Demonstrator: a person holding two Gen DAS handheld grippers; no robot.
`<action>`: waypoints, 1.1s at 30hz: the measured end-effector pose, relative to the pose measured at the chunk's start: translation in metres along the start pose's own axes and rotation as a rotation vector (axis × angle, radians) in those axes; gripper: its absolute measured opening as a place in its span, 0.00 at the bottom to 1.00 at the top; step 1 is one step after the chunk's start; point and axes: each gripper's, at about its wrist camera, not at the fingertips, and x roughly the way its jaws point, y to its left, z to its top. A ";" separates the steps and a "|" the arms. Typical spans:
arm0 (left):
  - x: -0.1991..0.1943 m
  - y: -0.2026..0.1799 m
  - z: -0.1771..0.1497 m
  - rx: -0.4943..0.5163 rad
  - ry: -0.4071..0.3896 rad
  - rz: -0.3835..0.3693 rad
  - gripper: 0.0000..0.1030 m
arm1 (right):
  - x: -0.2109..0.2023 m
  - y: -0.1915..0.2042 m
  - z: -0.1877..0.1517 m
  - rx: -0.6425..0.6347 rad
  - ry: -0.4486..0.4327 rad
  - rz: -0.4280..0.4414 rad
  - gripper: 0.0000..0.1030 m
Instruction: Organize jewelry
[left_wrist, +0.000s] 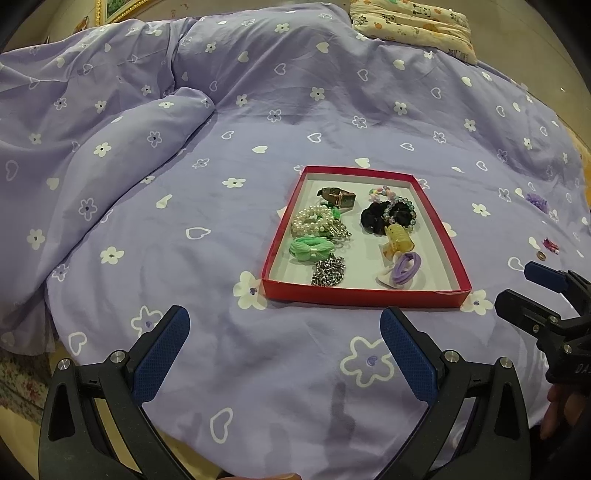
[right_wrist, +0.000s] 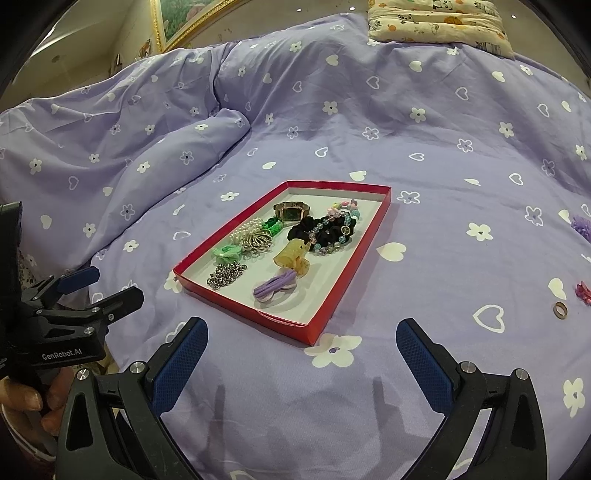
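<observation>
A: Going left to right, what's on the bed?

B: The left gripper hovers over the near edge, jaws spread wide and holding nothing. Ahead of it, in the middle of the bed, sits the red tray, already well filled.

A: What's in the tray?

B: Down its left side: a watch at the far end, then a pearl bracelet, a green bow and a silver chain by the near edge. Down its right side: a pastel bead string, a black scrunchie with a crystal bracelet lying over it, a yellow claw clip and a purple hair tie.

A: And further right?

B: The right gripper hangs just past the tray's near right corner, jaws also spread and empty. Toward the right edge of the bed a few pieces lie loose: a small ring, a pink clip beside it, and a purple scrunchie farther back.

A: So which step is this?

B: I'd judge the sorting is mostly done, with these last strays to collect. The ring looks nearest the right gripper, so that seems the likely next pick.

A: What does it call for?

B: The ring lies flat on soft, giving fabric, so the jaws would need to come down straddling it and close gently, without pinching up the sheet.
</observation>
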 end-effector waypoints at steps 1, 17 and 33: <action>0.000 0.000 0.000 0.000 0.000 0.001 1.00 | 0.000 0.000 0.000 -0.002 0.000 0.001 1.00; -0.001 -0.001 0.000 -0.002 -0.001 -0.005 1.00 | 0.000 0.003 0.002 -0.005 -0.001 0.018 1.00; 0.004 -0.002 0.002 0.009 -0.009 0.007 1.00 | 0.003 0.006 0.004 -0.012 -0.004 0.022 1.00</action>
